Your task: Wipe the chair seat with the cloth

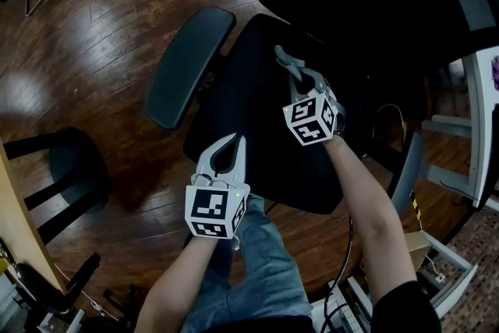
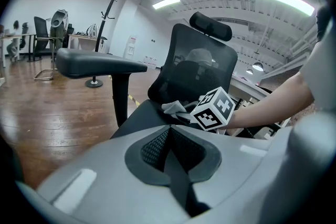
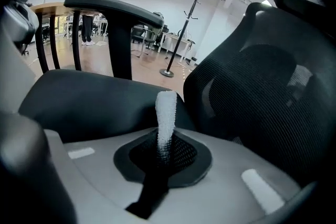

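Right tongs (image 3: pixel 164 143) pinch the cloth (image 3: pixel 167 107) at the chair seat (image 1: pixel 249 121).

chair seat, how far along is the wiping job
Done: the cloth is picked up, pinched in the shut right tool. In hand: that tool has it low over the back of the chair seat. Still to do: the wiping; the dark seat shows no wiped patch to judge by. The left tool, shut and empty, hovers at the front edge.
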Demonstrator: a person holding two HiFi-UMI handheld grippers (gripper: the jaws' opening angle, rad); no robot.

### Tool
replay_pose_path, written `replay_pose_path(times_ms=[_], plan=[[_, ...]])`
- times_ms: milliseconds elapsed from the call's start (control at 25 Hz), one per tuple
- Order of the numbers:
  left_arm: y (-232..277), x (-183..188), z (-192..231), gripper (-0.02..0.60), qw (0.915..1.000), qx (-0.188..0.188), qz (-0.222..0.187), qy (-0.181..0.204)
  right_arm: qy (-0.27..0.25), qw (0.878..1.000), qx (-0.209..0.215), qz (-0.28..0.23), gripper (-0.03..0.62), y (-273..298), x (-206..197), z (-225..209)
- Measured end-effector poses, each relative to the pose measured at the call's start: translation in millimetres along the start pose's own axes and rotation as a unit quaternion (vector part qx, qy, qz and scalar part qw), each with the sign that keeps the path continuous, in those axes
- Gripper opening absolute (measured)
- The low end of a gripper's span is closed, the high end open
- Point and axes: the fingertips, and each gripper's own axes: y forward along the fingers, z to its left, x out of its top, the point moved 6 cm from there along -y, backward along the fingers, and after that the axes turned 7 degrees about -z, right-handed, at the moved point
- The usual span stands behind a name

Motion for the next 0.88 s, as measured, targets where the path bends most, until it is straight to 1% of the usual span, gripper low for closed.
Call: replay_pose_path(times_ms=[440,560,880], plan=[[-87.7,-38.4,14.4,0.005,0.9997,-0.007,0.016,0.015,0.017,0.999,0.010,-0.031,0.011,-76.9,10.1,126.2],[-106.5,-48.0,14.9,0.005,0.9995,-0.014,0.020,0.020,0.019,0.999,0.011,-0.037,0.011,-94.2,12.5,154.5],[-143.4,-58.8,21.2,0.005,0.9994,-0.022,0.014,0.021,0.058,0.997,0.013,-0.042,0.011,-133.7,19.1,222.0]])
